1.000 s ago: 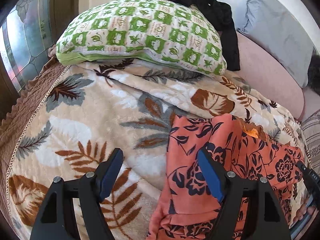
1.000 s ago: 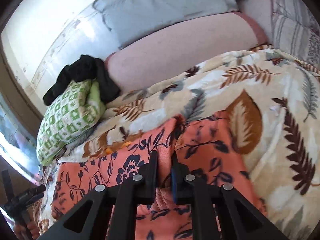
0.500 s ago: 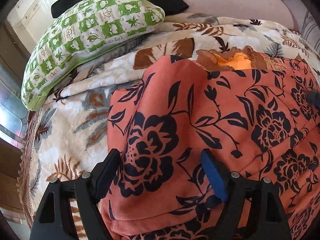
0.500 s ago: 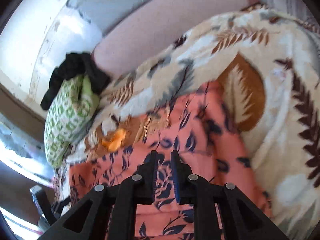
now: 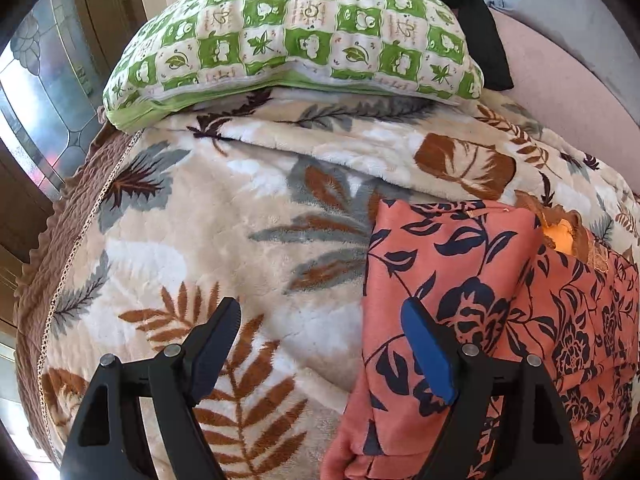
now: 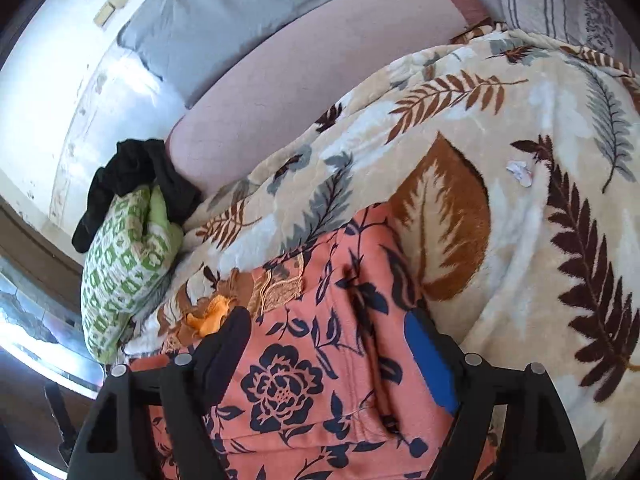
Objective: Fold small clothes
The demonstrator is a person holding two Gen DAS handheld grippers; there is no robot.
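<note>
Jaws first: my left gripper [image 5: 324,344] stands wide with nothing pinched. Its blue-padded finger hangs over the near left edge of the coral floral garment [image 5: 448,280]; the black finger is over bare blanket. I cannot tell whether either tip touches the cloth below.

My right gripper [image 6: 330,344] is opening its jaws at this moment, and the pads press on nothing. The garment lies between and under the two fingers, with a big dark flower of the print showing in the gap. A raised crease runs up the cloth just inside the blue pad.

That garment is folded into a thick, flat-topped bundle on the leaf-patterned fleece blanket [image 5: 248,216]. At its far edge a brown embroidered trim [image 6: 280,288] and a bit of orange cloth [image 6: 212,316] peek out.

Beyond, a green-and-white checked pillow [image 5: 304,32] rests on the turned-back edge of the blanket, with a black piece of clothing [image 6: 132,172] draped over its far side. A pink cushioned backrest [image 6: 300,80] runs behind the blanket, and a grey pillow [image 6: 248,12] leans above it against the wall. At the left a brown quilted bedspread [image 5: 52,240] edges the blanket, beside patterned window glass [image 5: 40,92].
</note>
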